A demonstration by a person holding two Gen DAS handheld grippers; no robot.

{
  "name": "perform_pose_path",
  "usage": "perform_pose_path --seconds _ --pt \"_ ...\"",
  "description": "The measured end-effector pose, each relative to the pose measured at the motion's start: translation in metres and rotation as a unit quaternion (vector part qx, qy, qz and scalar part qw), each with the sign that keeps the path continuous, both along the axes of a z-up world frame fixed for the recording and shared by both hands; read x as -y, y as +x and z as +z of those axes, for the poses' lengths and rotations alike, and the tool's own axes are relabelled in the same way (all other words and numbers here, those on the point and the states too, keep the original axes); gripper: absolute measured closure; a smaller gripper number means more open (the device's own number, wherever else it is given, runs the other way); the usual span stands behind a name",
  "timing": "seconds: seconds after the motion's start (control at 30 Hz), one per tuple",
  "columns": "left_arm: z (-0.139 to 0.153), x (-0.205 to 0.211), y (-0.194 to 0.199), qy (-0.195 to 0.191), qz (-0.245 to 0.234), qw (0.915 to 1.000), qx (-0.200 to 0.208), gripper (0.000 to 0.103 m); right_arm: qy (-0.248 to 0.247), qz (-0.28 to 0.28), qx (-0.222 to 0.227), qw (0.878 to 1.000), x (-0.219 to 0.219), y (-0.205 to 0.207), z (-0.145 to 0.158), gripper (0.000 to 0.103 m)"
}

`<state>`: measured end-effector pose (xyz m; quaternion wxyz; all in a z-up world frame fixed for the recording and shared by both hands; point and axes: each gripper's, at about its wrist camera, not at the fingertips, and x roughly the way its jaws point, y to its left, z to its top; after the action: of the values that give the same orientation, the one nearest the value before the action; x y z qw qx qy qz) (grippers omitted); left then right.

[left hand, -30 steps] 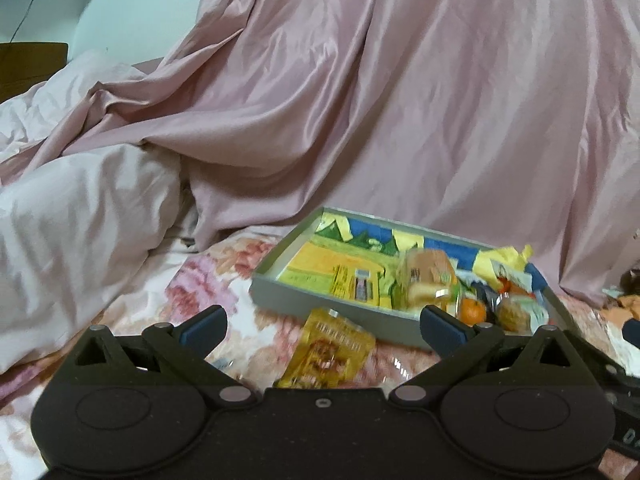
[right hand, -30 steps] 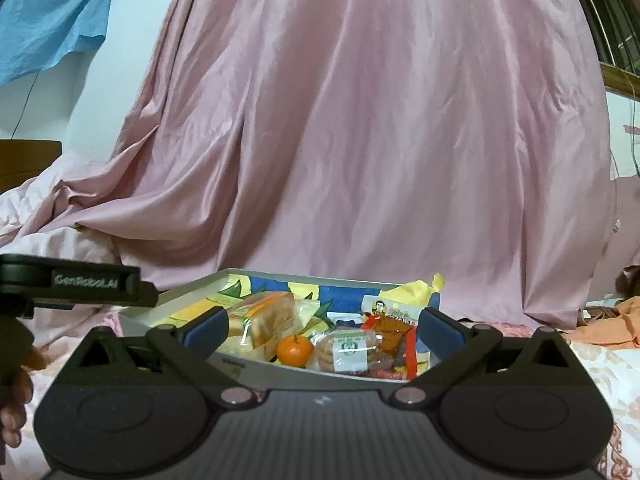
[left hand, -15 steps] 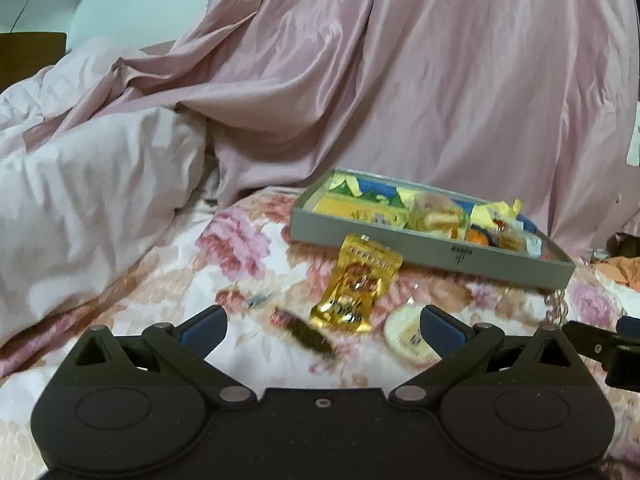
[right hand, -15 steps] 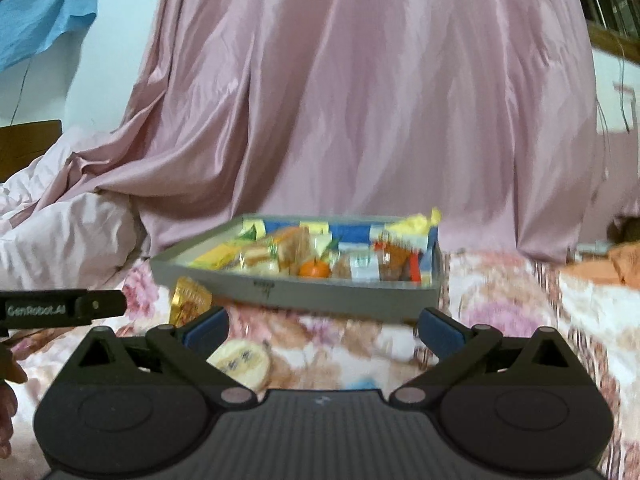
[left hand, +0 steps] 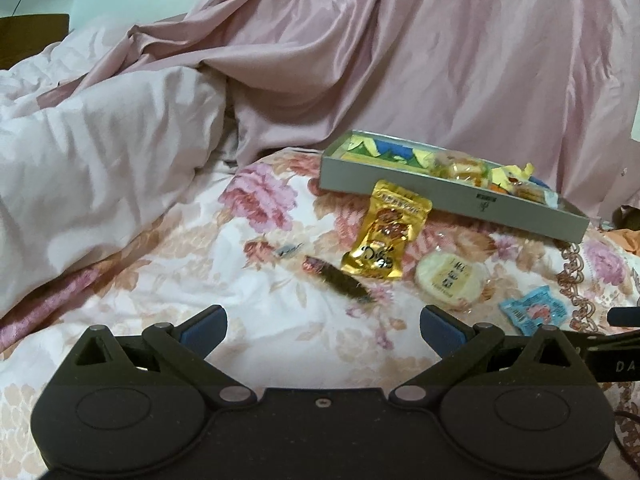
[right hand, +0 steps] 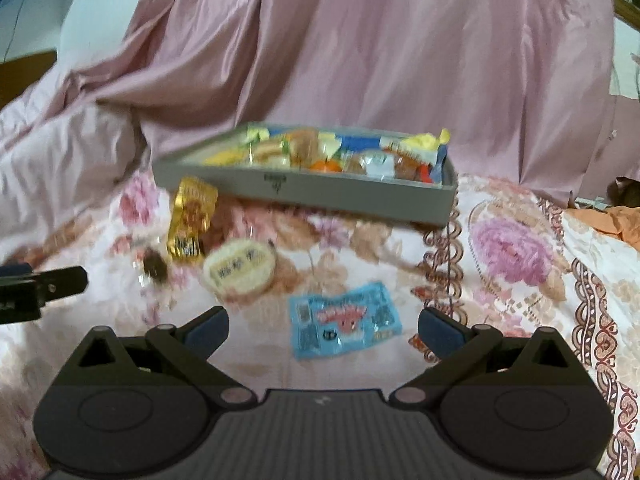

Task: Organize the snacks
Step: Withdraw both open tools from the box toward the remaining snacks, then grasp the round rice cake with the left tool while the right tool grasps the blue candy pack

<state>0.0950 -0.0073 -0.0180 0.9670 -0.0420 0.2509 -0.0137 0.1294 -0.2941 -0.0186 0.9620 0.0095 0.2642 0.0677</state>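
A grey snack box (left hand: 444, 192) (right hand: 304, 190) with several wrapped snacks and a small orange inside rests on the floral bedspread. In front of it lie a gold pouch (left hand: 386, 230) (right hand: 191, 220), a dark brown wrapped stick (left hand: 340, 280) (right hand: 154, 266), a round pale cake packet (left hand: 452, 278) (right hand: 240, 266) and a blue packet (left hand: 534, 310) (right hand: 344, 320). My left gripper (left hand: 322, 324) is open above the bedspread, short of the brown stick. My right gripper (right hand: 322, 326) is open, with the blue packet lying between and just beyond its fingertips.
A pink satin sheet (left hand: 400, 52) rises behind the box. A bunched pale duvet (left hand: 88, 168) fills the left side. Orange cloth (right hand: 616, 220) lies at the far right. Part of the other gripper shows at the left edge of the right wrist view (right hand: 40, 284).
Both grippers have pulled back and up from the box, bringing the loose snacks on the bedspread into view. Both stay open.
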Motion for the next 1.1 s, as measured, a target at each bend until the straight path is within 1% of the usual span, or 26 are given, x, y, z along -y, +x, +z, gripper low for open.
perform_pose_path --seconds 0.17,0.3,0.4,0.5,0.57,0.77,0.9,0.93,1.0,1.1 --pt "-0.006 -0.001 0.006 0.000 0.004 0.9999 -0.016 0.001 -0.018 0.011 -0.039 0.999 -0.009 0.010 -0.010 0.000" --pt "-0.010 0.005 0.012 0.013 -0.005 0.9996 -0.027 0.001 -0.020 0.016 -0.065 0.998 -0.013 0.017 -0.016 0.000" --pt "-0.012 0.011 0.017 0.019 -0.023 0.9988 -0.039 0.001 -0.018 0.018 -0.077 0.997 -0.013 0.021 -0.019 0.000" --pt "-0.012 0.014 0.026 0.006 -0.055 0.9967 -0.059 0.001 -0.005 0.025 -0.084 0.996 -0.009 0.025 -0.018 0.000" --pt "-0.012 0.018 0.034 -0.004 -0.069 0.9950 -0.072 0.001 -0.004 0.040 -0.091 0.995 -0.008 0.030 -0.017 0.000" --pt "-0.012 0.032 0.056 -0.010 -0.103 0.9914 -0.079 0.001 -0.042 0.098 -0.073 0.992 -0.008 0.041 -0.014 0.000" --pt "-0.013 0.048 0.072 -0.014 -0.133 0.9880 -0.077 0.001 -0.090 0.125 -0.053 0.987 -0.005 0.047 -0.016 0.000" --pt "-0.013 0.052 0.076 -0.016 -0.139 0.9873 -0.076 0.001 -0.095 0.128 -0.050 0.986 -0.003 0.049 -0.017 0.000" --pt "-0.016 0.062 0.087 -0.022 -0.149 0.9855 -0.078 0.001 -0.090 0.134 -0.049 0.986 0.002 0.052 -0.017 0.000" --pt "-0.021 0.077 0.103 -0.026 -0.155 0.9842 -0.081 0.001 -0.063 0.134 -0.059 0.987 0.010 0.057 -0.015 0.000"
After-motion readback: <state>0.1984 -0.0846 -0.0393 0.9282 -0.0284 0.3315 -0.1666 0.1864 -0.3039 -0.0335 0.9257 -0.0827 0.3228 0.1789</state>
